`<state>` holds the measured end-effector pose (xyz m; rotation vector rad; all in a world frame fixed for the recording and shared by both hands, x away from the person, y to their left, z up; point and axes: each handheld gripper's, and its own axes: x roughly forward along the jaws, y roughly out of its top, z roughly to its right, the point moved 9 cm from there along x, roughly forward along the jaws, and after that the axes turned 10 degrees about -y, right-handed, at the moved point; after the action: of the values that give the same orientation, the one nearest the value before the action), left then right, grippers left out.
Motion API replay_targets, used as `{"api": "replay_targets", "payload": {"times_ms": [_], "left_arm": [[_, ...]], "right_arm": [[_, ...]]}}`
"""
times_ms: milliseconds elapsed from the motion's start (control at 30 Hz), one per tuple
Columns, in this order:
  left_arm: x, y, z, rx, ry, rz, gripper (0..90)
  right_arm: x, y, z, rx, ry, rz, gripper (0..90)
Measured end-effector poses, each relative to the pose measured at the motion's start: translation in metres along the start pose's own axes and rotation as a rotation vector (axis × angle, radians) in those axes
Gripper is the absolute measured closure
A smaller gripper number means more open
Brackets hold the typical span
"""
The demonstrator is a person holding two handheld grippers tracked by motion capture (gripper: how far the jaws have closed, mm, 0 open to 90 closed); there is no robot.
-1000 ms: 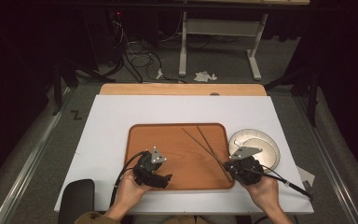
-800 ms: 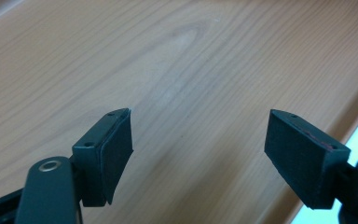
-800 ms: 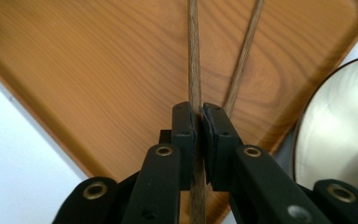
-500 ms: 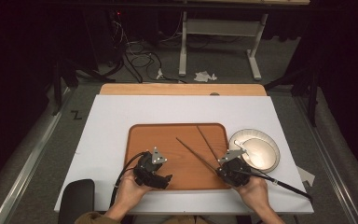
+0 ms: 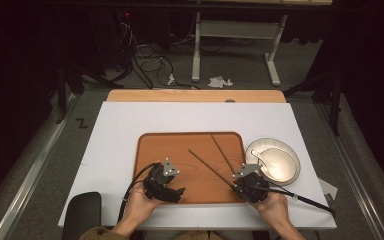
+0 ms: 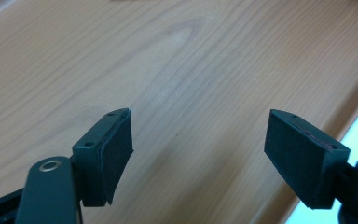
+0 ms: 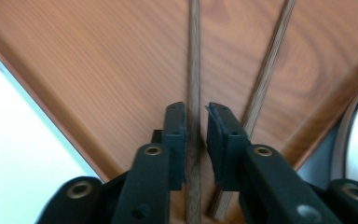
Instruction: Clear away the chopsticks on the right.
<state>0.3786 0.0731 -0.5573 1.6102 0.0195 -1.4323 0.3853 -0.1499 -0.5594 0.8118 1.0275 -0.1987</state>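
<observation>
Tabletop (image 5: pixel 130 125): one, white surface, with a bare wooden strip along its 12 o'clock edge.
Tray (image 5: pixel 155 150): one, brown wood-grain, rounded corners, at the tabletop's centre toward 6 o'clock.
Chopsticks: two, dark wood. One chopstick (image 5: pixel 207 167) lies slantwise across the tray's right half, its near end between the jaws of the right gripper. The second chopstick (image 5: pixel 222 152) lies just beside it toward 3 o'clock, the two fanning apart toward 12 o'clock.
Plate (image 5: pixel 292 167): one, pale and round, on the tabletop touching or just beside the tray's 3 o'clock edge.
Spoon (image 5: pixel 265 160): one, white, lying in the plate.
Left gripper (image 5: pixel 172 192): one, held by the left hand (image 5: pixel 140 202) over the tray's 7 o'clock corner; jaws spread wide, nothing between them, bare tray wood beyond them in the left gripper view.
Right gripper (image 5: pixel 237 184): one, held by the right hand (image 5: pixel 275 207) at the tray's 5 o'clock corner; jaws drawn in close on either side of one chopstick in the right gripper view, the second chopstick passing outside the right jaw.
Dark pad (image 5: pixel 82 212): one, black, at the tabletop's 7 o'clock corner.
</observation>
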Motion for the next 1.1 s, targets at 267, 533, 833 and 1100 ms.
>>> {"api": "replay_targets", "payload": {"times_ms": [267, 533, 833, 1100], "left_arm": [[0.001, 0.000, -0.001, -0.003, -0.003, -0.003, 23.6], [-0.001, 0.001, -0.002, -0.011, -0.007, 0.008, 23.7], [-0.001, 0.001, -0.002, -0.014, -0.006, 0.007, 23.7], [-0.001, 0.001, -0.002, -0.013, 0.000, 0.009, 23.8]], "right_arm": [[-0.004, 0.007, -0.011, -0.030, 0.060, 0.066, 83.2], [0.007, 0.002, -0.011, -0.056, 0.048, 0.018, 83.9], [0.009, -0.001, 0.004, -0.007, -0.025, -0.010, 83.9], [0.010, -0.002, 0.008, 0.007, -0.041, -0.012, 83.6]]}}
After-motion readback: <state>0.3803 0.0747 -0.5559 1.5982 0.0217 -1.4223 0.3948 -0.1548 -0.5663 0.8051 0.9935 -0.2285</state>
